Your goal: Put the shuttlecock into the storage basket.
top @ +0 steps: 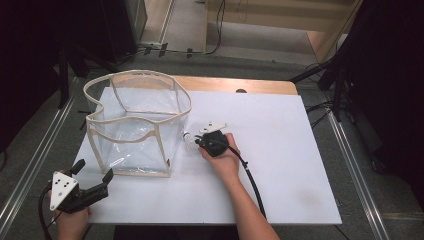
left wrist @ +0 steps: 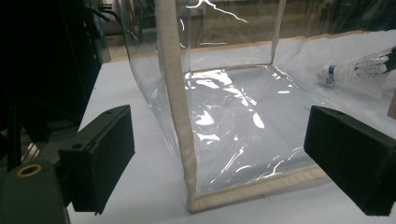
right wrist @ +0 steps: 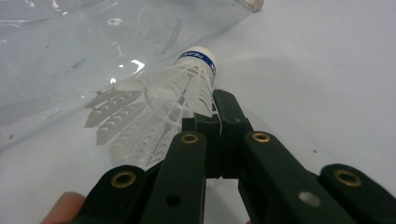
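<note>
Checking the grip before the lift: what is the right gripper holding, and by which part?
The right gripper holds a shuttlecock, pinched at the edge of its feather skirt; the cork is free.

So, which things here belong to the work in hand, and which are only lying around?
Part of the work:
- shuttlecock, skirt pinched in the shut right gripper
- clear bag with cream trim
- left gripper, open, near the bag

Only lying around:
- white board
- cables on the floor
</note>
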Action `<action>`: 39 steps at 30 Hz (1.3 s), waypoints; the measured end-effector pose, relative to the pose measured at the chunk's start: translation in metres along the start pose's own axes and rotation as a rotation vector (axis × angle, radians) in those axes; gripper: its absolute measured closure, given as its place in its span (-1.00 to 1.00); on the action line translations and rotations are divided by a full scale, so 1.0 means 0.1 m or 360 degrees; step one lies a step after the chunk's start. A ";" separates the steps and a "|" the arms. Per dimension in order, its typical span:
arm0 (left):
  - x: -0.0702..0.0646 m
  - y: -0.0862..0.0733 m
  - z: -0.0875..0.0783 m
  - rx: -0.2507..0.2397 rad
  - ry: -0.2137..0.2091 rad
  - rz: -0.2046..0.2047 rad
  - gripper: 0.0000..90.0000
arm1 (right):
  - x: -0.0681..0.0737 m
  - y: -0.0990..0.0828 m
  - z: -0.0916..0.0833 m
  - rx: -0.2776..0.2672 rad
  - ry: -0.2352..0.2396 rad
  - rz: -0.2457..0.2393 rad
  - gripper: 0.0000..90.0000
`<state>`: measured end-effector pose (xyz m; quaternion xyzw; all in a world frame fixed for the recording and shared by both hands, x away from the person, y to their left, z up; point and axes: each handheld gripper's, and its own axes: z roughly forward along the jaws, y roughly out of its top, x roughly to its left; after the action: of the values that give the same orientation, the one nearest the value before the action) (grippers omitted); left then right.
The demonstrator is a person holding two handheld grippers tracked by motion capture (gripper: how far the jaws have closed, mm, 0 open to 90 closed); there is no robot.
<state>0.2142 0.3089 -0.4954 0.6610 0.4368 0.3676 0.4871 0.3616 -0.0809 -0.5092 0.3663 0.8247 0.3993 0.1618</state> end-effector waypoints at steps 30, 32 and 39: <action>0.00 0.00 0.00 0.0003 0.0000 0.0007 -0.80 | -0.28 0.06 -0.58 -0.0151 -0.0047 0.0073 0.94; 0.00 0.00 0.00 0.0002 0.0000 0.0008 -0.80 | -0.30 0.06 -0.62 -0.0156 -0.0059 0.0074 0.94; 0.00 0.00 0.01 0.0000 0.0000 0.0007 -0.80 | -0.34 0.08 -0.72 -0.0187 -0.0070 0.0087 0.94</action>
<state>0.2146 0.3083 -0.4955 0.6620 0.4352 0.3687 0.4862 0.3482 -0.1419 -0.4585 0.3873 0.7858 0.4431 0.1902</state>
